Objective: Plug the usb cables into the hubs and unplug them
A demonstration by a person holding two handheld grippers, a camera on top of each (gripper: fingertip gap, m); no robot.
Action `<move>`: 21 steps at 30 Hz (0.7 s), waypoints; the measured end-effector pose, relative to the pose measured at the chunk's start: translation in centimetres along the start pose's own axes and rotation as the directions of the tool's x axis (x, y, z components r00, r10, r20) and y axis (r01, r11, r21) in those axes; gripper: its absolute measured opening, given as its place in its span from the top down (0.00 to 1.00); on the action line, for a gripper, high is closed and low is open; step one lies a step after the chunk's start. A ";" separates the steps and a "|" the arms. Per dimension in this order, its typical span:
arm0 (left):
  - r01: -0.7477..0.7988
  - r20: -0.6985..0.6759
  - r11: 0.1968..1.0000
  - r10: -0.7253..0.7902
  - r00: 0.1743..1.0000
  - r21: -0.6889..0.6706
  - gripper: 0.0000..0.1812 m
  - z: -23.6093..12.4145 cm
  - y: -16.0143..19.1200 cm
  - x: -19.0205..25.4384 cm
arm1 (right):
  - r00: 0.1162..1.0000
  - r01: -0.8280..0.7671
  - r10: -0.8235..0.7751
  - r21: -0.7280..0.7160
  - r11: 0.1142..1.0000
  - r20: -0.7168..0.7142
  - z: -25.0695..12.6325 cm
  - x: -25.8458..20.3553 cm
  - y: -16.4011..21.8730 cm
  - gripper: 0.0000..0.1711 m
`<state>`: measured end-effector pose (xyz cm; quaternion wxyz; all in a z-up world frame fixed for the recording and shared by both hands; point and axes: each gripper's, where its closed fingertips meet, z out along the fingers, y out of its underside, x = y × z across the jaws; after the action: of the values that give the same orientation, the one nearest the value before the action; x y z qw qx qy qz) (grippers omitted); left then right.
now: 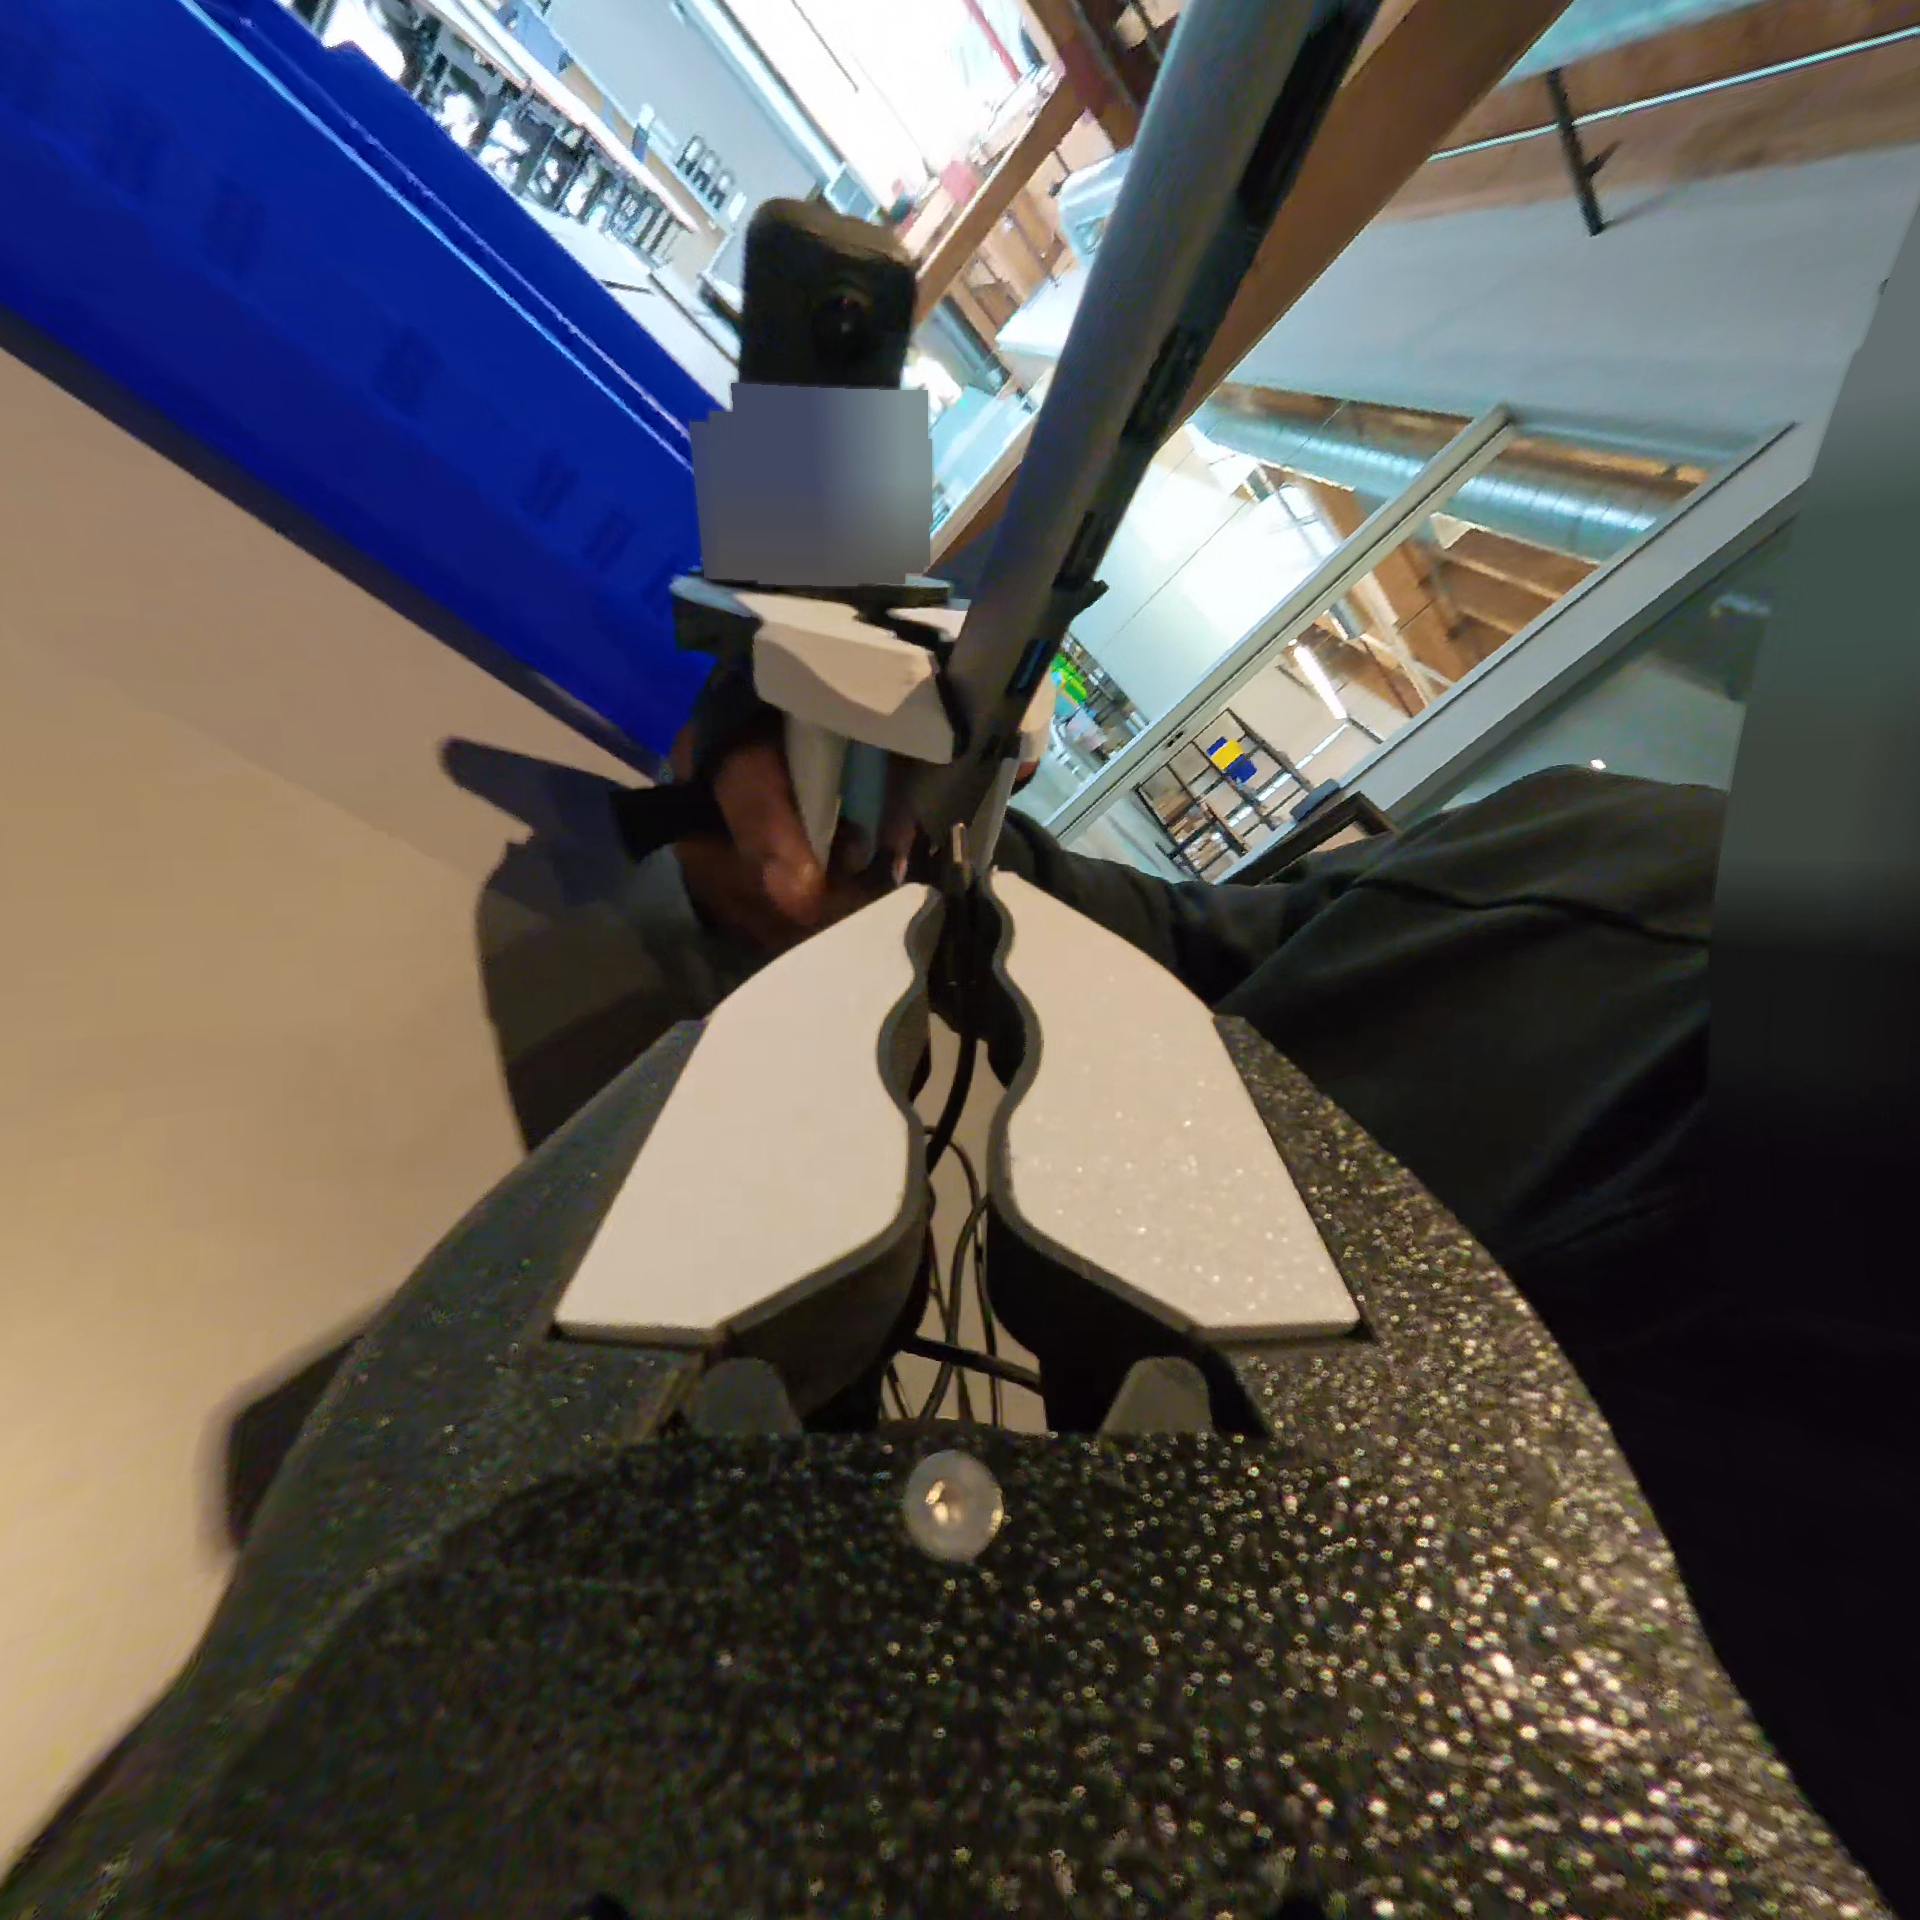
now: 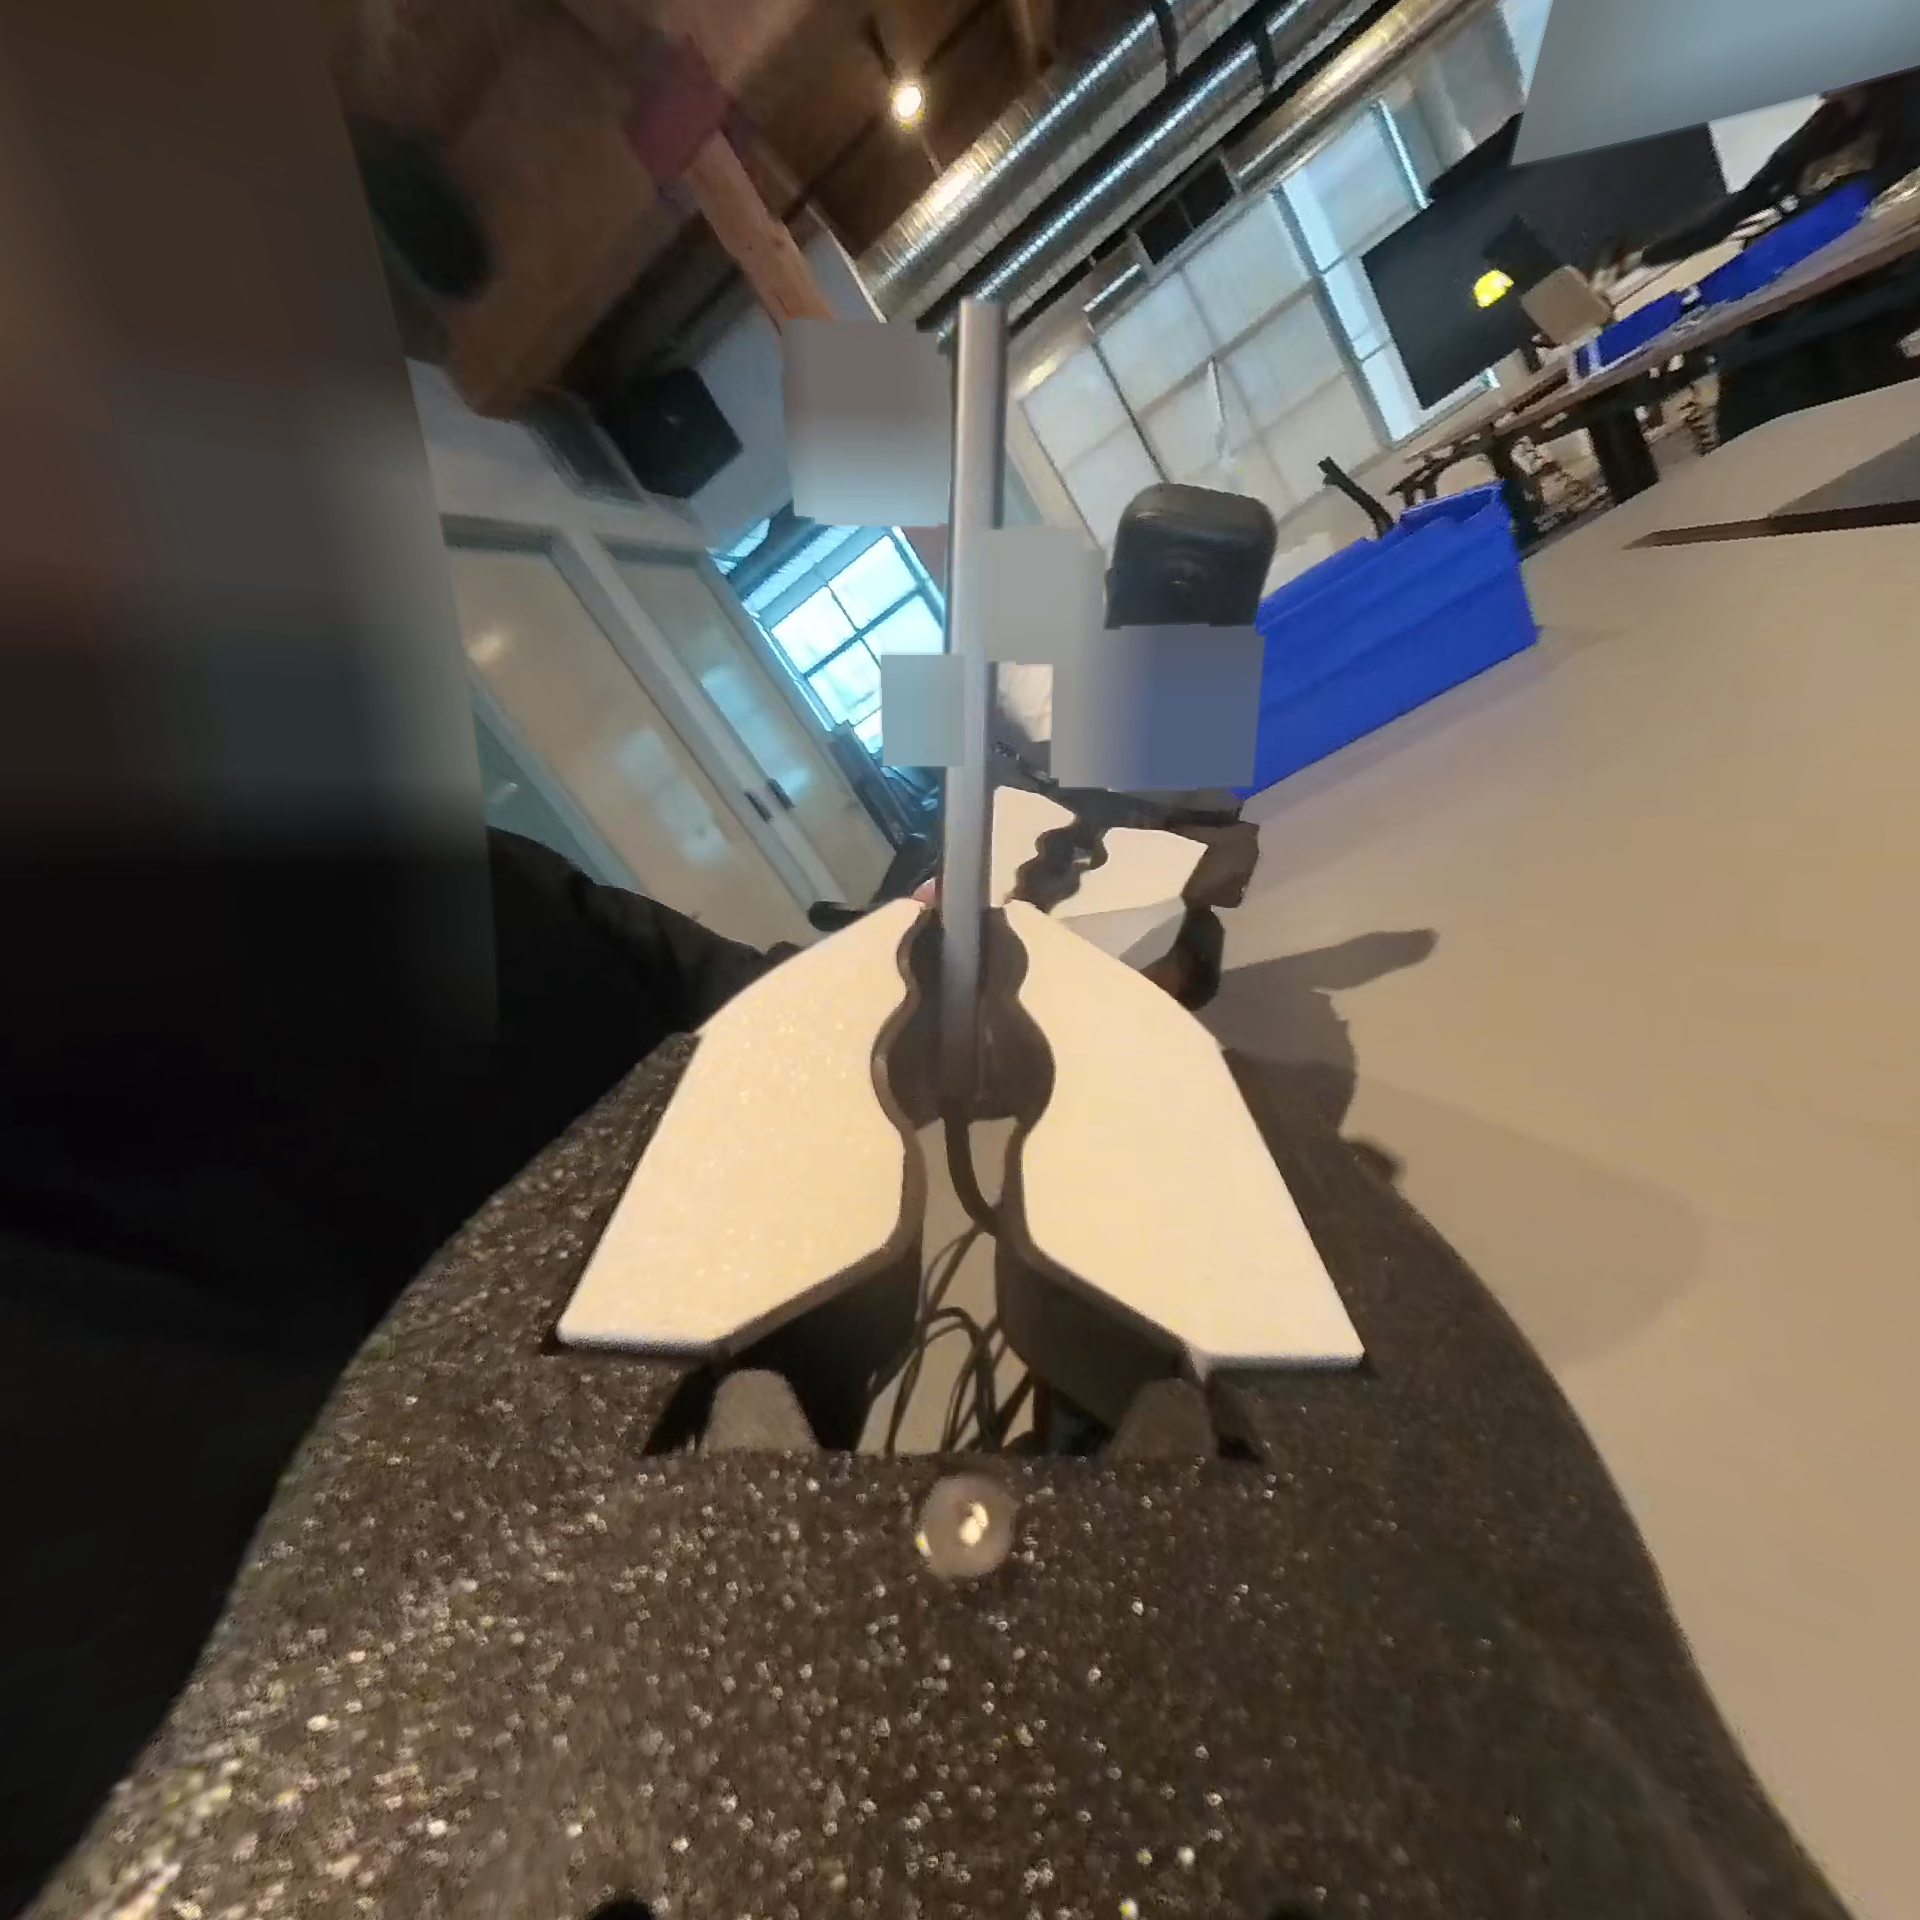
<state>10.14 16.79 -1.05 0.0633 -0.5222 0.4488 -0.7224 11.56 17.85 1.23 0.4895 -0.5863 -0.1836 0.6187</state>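
Note:
My left gripper is shut on the black plug of a USB cable, which trails back between its fingers. The plug's metal tip sits at the lower end of a long grey hub; I cannot tell whether it is seated. My right gripper is shut on that hub, seen edge-on and standing upright, with a black cable hanging from its lower end. The right gripper also shows in the left wrist view, and the left gripper in the right wrist view. Both are held above the table.
A pale table lies below, also in the right wrist view. A blue bin stands on it, farther off in the right wrist view. A person's dark sleeve fills the right side. Several loose black cables lie under the right gripper. The grippers are tip to tip, or close to it.

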 end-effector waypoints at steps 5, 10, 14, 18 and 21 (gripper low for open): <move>0.011 -0.028 1.000 -0.011 1.000 0.028 0.97 0.1 -0.2 0.3 | 0.998 -0.037 0.036 0.023 0.999 0.051 0.4 -0.1 0.2 0.94; 0.017 -0.053 0.999 -0.015 0.998 0.045 0.97 0.0 -0.3 0.5 | 0.997 -0.042 0.040 0.030 0.999 0.066 0.5 -0.1 0.3 0.94; 0.009 -0.059 0.998 -0.006 0.998 0.058 0.97 -0.2 -0.6 0.7 | 0.999 -0.025 0.025 0.015 1.000 0.048 0.6 0.1 0.4 0.94; 0.000 -0.040 0.999 0.002 0.999 0.052 0.97 -0.3 -0.6 0.5 | 1.000 0.002 -0.002 -0.035 0.999 0.008 0.7 0.4 1.0 0.95; 0.000 -0.026 0.999 0.001 1.000 0.043 0.97 -0.3 -0.5 0.3 | 1.000 0.008 -0.009 -0.051 0.999 -0.014 0.7 0.5 1.2 0.94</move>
<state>9.93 17.08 -0.53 0.0691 -0.5111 0.4341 -0.7386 10.54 17.97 0.18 0.4784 -0.6023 -0.1985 0.6075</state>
